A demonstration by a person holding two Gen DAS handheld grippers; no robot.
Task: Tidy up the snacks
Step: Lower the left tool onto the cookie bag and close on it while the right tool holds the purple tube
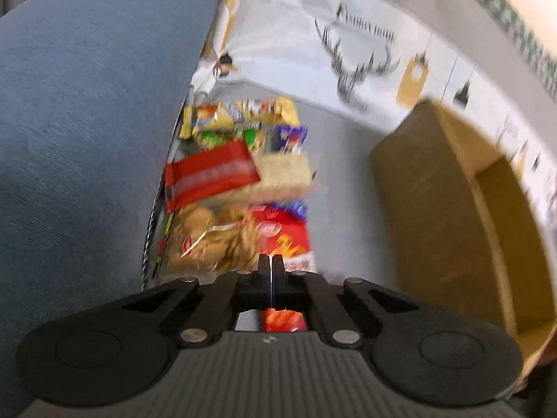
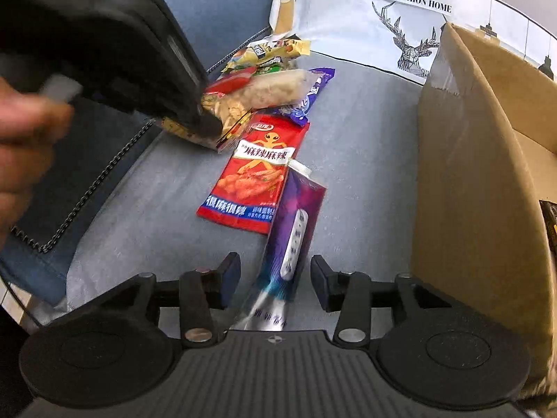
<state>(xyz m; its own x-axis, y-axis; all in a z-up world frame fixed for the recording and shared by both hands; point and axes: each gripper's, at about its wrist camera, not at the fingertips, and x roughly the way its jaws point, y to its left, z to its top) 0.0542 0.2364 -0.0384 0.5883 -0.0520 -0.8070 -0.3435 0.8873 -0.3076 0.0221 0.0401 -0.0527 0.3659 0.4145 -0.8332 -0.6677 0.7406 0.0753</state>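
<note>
Snacks are heaped on a grey surface (image 2: 365,132) beside a blue cushion (image 1: 87,122), with a cardboard box (image 2: 463,181) standing open at the right. The left hand-held gripper (image 1: 271,264) is seen with its jaws pressed together; in its own blurred view a sliver of wrapper seems to lie between them, though which packet it belongs to cannot be told there. In the right wrist view that same gripper, carried by a hand (image 2: 24,146), is seen bearing on the near corner of a clear bag of crackers (image 2: 226,109) at the near end of the heap. The right hand-held gripper (image 2: 275,268) is spread, and a purple packet (image 2: 296,223) lies between its jaws without being pressed; that packet rests partly on a red packet (image 2: 254,170). Trouble is likely if the purple packet is closed on so near its tail (it could swing or slide out on the way to the box), and the red packet under it may be dragged along. A thin corner pinch on the crackers could tear or slip, and the heap may be toppled. The printed backdrop (image 2: 410,24) and the box interior are shown sharply only from the right; the far packets of the heap are shown better from the left.
</note>
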